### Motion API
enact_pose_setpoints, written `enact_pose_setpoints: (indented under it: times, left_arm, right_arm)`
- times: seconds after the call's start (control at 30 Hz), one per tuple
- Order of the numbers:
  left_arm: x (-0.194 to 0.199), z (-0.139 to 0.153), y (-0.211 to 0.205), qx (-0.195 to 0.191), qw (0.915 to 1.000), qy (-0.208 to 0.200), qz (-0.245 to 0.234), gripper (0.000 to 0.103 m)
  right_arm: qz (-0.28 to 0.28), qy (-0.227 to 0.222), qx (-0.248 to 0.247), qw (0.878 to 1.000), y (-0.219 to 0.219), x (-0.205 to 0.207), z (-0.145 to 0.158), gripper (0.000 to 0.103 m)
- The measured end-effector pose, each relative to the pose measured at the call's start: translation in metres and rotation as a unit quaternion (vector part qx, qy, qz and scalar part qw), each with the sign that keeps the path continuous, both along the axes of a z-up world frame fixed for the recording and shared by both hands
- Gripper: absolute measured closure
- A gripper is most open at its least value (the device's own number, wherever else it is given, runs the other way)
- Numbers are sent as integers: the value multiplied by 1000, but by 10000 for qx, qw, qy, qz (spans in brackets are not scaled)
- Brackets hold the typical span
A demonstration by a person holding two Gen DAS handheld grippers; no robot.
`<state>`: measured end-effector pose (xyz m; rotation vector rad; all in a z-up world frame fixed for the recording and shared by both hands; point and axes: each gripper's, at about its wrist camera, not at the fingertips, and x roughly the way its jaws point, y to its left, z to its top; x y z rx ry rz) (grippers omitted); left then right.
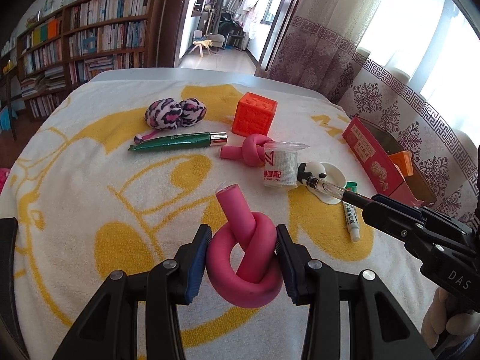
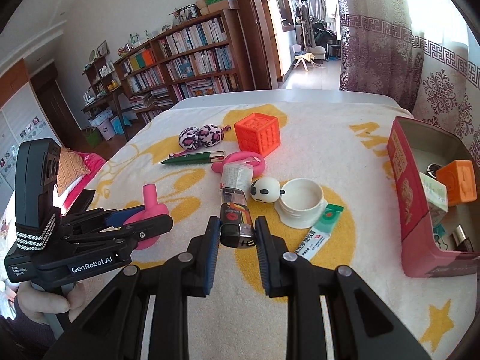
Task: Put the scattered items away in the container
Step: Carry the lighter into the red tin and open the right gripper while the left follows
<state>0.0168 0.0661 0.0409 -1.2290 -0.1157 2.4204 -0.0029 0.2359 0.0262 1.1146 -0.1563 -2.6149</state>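
Currently, the knotted pink foam tube (image 1: 244, 258) sits on the yellow-patterned towel (image 1: 90, 162), clamped between the left gripper (image 1: 243, 258) pads. The right gripper (image 2: 237, 237) pinches a lighter (image 2: 235, 219), apparently just above the towel, left of the red box (image 2: 411, 192).

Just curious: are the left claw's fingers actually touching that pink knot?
Touching. The left wrist view shows both pads of the left gripper pressed against the pink foam knot.
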Motion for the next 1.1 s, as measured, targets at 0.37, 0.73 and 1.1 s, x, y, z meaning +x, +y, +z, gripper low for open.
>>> enact_pose_setpoints:
  times: [0.37,0.73,1.1]
  left_arm:
    - [7,24,57,-72,9982,236,-554,58]
    - [13,41,126,-119,9928,390,-1126,58]
    - [16,56,187,-137,9867,528,-1534,58]
  right_arm:
    - [-1061,380,-159,9935,84,23,19,77]
    - [-2215,614,-115,9732,181,40,23,77]
    - [-2448,377,-63,9688,223,31,-2,77]
